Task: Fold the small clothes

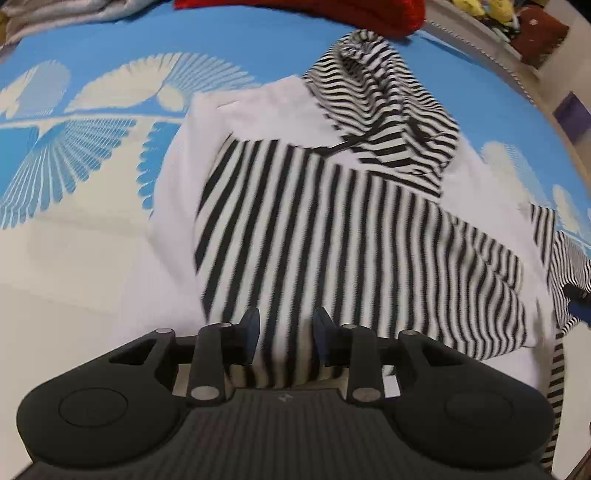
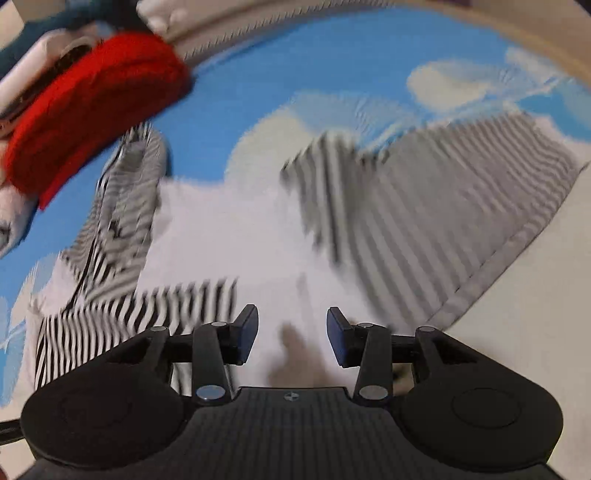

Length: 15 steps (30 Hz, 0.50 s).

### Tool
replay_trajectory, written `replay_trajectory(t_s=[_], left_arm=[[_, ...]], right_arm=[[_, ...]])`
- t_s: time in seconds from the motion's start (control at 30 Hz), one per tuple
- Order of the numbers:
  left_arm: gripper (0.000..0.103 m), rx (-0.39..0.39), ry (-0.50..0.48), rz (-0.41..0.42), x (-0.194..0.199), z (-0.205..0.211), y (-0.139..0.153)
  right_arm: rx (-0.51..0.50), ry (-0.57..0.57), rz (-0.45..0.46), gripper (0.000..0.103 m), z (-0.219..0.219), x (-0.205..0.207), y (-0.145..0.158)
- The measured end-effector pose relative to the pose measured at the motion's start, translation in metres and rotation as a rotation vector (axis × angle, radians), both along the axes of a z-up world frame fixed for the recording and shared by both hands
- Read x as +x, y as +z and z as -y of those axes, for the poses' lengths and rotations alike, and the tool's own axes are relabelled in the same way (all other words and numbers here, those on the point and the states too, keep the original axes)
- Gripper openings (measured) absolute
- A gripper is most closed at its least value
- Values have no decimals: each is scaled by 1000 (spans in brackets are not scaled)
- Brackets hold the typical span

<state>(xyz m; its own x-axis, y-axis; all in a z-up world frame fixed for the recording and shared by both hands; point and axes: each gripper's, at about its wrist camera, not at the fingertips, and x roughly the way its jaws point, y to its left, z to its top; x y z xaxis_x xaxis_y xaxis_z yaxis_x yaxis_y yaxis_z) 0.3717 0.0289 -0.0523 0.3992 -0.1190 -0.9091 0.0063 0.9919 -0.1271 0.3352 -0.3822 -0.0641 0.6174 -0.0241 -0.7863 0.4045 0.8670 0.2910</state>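
Note:
A small white hoodie with a black-and-white striped hood lies flat on the blue patterned sheet. One striped sleeve is folded across its body. My left gripper hangs low over that sleeve's near end, and striped cloth shows in the gap between its parted jaws. In the blurred right wrist view, my right gripper stands open over the white body with nothing between its fingers. The striped sleeve lies to its left and a grey-striped part to its right.
A red knitted cloth lies at the far edge beyond the hood. Crumpled grey fabric sits at the far left corner. The sheet's fringed border curves along the right, with clutter past it.

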Motion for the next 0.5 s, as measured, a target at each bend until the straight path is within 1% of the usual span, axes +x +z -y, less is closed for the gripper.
replay_trajectory(t_s=[0.13,0.17,0.2,0.23,0.27,0.3,0.37,0.43,0.47,0.5], left_arm=[[36,12,-23,-3,0,10,-1],[36,14,-26,1,0,12,-1],[36,13,-29,5,-2,14,0],[36,12,-31,9,-2,14,2],[36,12,-33,12,-1,15,2],[36,13,-34,14,-2,16,2],[36,18,-36,15,-3,16,2],[36,25,-39,13,-3,17,1],[36,29,-42,11,-3,17,0],[36,32,-47,11,-3,17,0]], right_arm=[[-62,-68,35,43,46,-10,4],[-71,-83,46,41,58,-12,3],[-78,-100,60,32,73,-15,2],[-83,-113,67,28,83,-17,-1],[-92,-130,73,20,96,-20,-3],[-107,-153,75,19,111,-24,-5],[-133,-203,69,19,135,-31,-11],[-139,-258,69,19,160,-34,-20],[-142,-289,69,24,173,-36,-25],[-138,-325,63,34,187,-38,-30]])
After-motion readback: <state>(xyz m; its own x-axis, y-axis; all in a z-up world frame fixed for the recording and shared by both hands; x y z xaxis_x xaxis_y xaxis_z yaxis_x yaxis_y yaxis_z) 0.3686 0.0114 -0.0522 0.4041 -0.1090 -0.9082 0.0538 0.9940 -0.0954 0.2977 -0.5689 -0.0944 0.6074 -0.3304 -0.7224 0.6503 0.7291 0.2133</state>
